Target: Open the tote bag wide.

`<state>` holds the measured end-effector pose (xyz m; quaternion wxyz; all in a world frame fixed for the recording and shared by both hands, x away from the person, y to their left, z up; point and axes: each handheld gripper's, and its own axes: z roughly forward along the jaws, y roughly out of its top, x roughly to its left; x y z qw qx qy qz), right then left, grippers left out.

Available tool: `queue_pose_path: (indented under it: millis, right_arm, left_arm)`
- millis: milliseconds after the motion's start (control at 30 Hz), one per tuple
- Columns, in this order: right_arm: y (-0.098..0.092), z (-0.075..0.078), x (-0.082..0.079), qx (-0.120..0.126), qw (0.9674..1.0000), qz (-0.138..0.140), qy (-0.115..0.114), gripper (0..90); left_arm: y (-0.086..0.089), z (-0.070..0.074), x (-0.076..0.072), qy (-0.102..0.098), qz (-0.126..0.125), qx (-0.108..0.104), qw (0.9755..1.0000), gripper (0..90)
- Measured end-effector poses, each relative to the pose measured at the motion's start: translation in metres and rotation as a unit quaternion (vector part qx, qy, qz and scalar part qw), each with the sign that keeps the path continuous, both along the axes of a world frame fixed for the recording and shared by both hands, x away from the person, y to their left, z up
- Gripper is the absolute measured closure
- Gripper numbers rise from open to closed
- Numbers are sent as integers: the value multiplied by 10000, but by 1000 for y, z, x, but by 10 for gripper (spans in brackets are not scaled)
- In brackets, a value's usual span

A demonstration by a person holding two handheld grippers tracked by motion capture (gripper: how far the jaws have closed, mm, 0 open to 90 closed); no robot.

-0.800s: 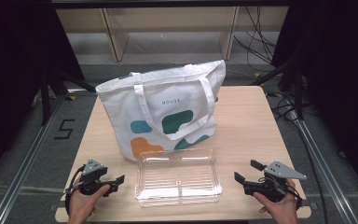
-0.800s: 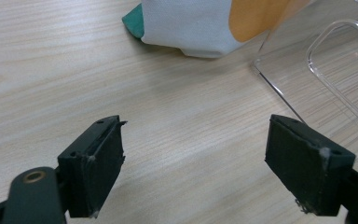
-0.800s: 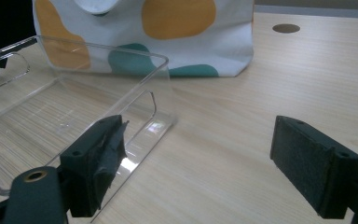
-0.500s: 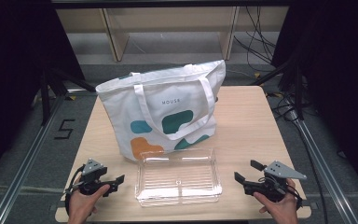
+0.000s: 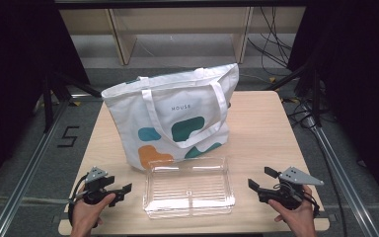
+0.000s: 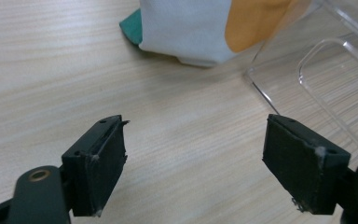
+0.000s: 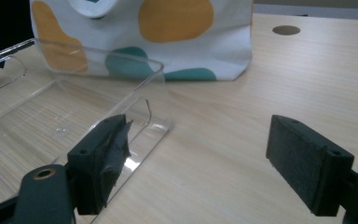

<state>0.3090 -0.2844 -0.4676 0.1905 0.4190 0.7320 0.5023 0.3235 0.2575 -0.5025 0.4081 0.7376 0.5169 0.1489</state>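
Note:
A white tote bag [image 5: 177, 116] with teal and orange blobs stands upright at the middle of the wooden table [image 5: 266, 128]. In front of it lies a clear plastic box [image 5: 187, 187]. My left gripper [image 5: 123, 190] rests near the front left edge, open, pointing right at the box, nothing between its jaws. My right gripper [image 5: 260, 180] rests at the front right, open and empty, pointing left at the box. In the left gripper view [image 6: 193, 163] the bag's corner [image 6: 191, 28] and the box edge [image 6: 326, 70] lie ahead. The right gripper view [image 7: 196, 163] has the box corner [image 7: 135, 88] behind its left jaw.
A round hole [image 7: 286, 30] is cut in the tabletop beyond the bag. Metal rails [image 5: 29, 163] run along both sides of the table on the floor. Wooden shelving [image 5: 177, 29] and cables [image 5: 276, 44] stand behind the table.

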Motion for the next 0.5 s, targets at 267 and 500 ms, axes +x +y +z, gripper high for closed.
queue_pose_path:
  millis: [267,500]
  right_arm:
    - [0,9,12,15,10000,-77,23,234]
    - [6,32,33,-125,9999,-50,13,245]
  left_arm:
    - [4,15,6,-283,-38,-379,9989,164]
    - [5,37,19,-383,6,-354,9986,231]
